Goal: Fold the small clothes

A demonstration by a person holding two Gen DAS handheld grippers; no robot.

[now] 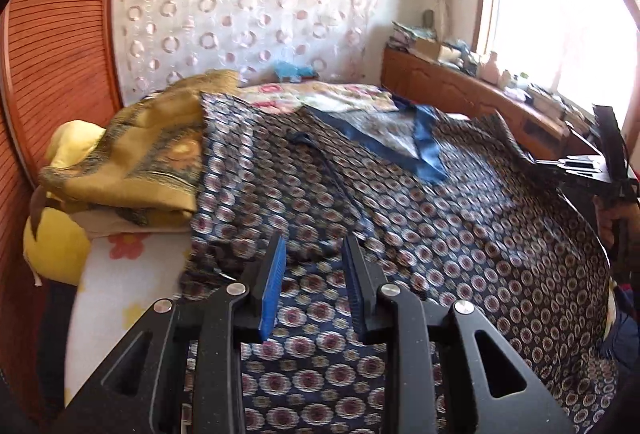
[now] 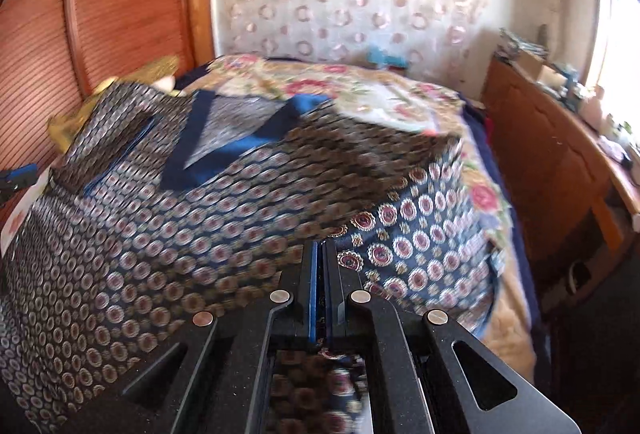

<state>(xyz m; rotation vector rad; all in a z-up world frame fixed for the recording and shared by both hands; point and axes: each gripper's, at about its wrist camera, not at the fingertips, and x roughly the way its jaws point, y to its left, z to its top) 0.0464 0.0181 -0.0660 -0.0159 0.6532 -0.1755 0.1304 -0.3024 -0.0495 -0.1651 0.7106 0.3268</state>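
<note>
A dark navy garment (image 1: 420, 218) with a pattern of small round medallions and a plain blue V collar (image 1: 424, 142) lies spread over the bed. It also shows in the right wrist view (image 2: 168, 242), with the collar (image 2: 224, 154) at the far side. My left gripper (image 1: 316, 250) is open, its blue pads either side of the cloth's near left part, just above it. My right gripper (image 2: 319, 248) is shut on the garment's right edge, lifting it; it shows at the right in the left wrist view (image 1: 568, 166).
A folded yellow-brown blanket (image 1: 136, 162) and yellow pillows (image 1: 56, 246) lie at the bed's left by the wooden headboard (image 1: 60, 34). A floral bedspread (image 2: 400, 102) covers the far bed. A cluttered wooden cabinet (image 1: 480, 90) runs along the right under the window.
</note>
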